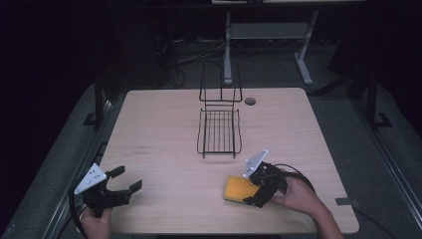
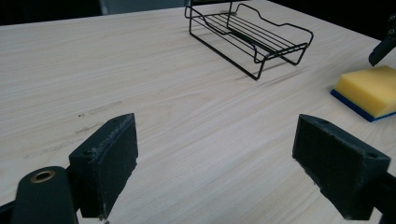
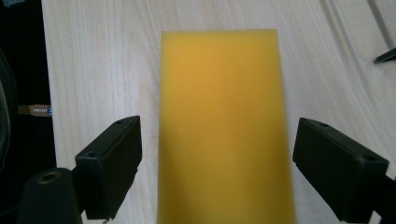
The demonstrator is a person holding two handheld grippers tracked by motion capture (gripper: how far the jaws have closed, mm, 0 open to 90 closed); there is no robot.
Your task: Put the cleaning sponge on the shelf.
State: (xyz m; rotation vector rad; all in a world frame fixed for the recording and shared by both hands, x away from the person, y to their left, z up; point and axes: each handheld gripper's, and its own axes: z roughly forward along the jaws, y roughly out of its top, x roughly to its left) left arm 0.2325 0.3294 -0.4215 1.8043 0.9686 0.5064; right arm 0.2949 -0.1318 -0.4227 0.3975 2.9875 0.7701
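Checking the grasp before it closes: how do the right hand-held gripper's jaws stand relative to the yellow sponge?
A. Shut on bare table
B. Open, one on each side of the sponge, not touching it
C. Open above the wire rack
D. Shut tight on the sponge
B: in the right gripper view the sponge lies between the spread jaws of the right hand-held gripper, table showing in both gaps.

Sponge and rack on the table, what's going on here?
A person holds a tool in each hand. The right tool is open, its jaws straddling the yellow sponge that lies flat on the table, not yet gripped. The left tool waits open at the near left. The black wire rack sits empty mid-table.
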